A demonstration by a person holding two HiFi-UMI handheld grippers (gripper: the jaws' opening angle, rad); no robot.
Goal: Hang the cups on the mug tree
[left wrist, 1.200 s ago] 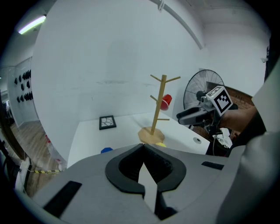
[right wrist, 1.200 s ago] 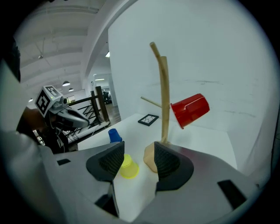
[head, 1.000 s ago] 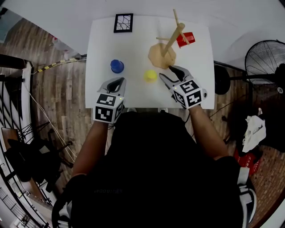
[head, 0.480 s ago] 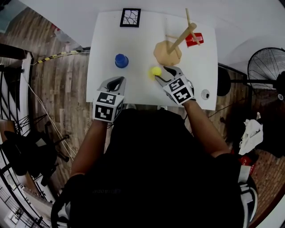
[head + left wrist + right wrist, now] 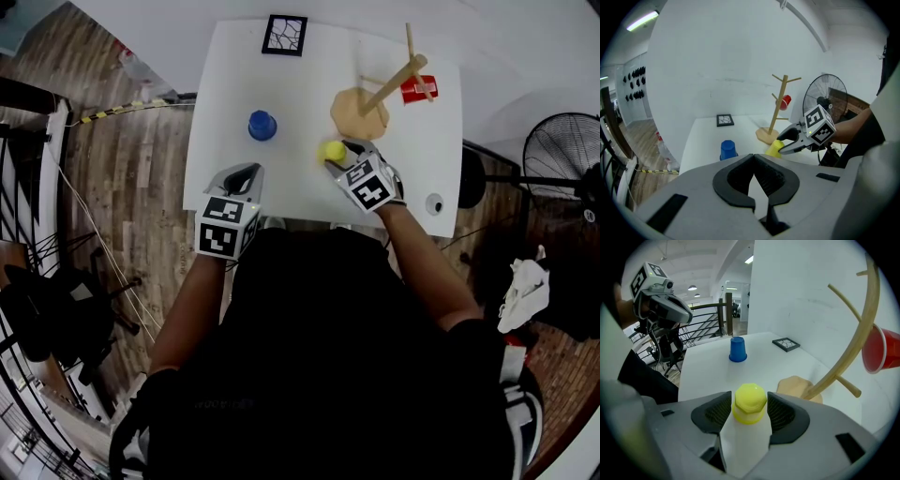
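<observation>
The yellow cup [image 5: 332, 150] stands upside down on the white desk [image 5: 300, 94], just below and left of the mug tree's round base in the head view. It is bright yellow and tapered. The right tool view shows its faceted bottom turned up and its wider rim down on the desk [image 5: 708, 366].

The right tool [image 5: 337, 154] has its jaws spread, one on each side of this cup [image 5: 750, 403]. The dark ribbed pads [image 5: 717, 411] sit close beside the cup's walls. A firm squeeze cannot be made out.

The left tool [image 5: 244, 176] sits at the desk's near edge, in the lower left of the desk. In its own view the jaw tips meet with nothing between them [image 5: 753, 157]. Beyond them that view shows the right tool [image 5: 782, 144] flanking the yellow cup [image 5: 775, 147].

A blue cup [image 5: 262, 125], also upside down, stands alone left of the yellow one, well apart from both tools. It shows in both tool views too [image 5: 727, 150] [image 5: 737, 349].

The wooden mug tree [image 5: 389, 86] stands in the desk's upper right. A red cup [image 5: 417, 90] hangs on one of its pegs, seen at the right edge of the right tool view [image 5: 881, 350].

A small black-framed picture [image 5: 284, 35] lies at the desk's far edge. A fan [image 5: 562, 159] stands on the floor to the right.
</observation>
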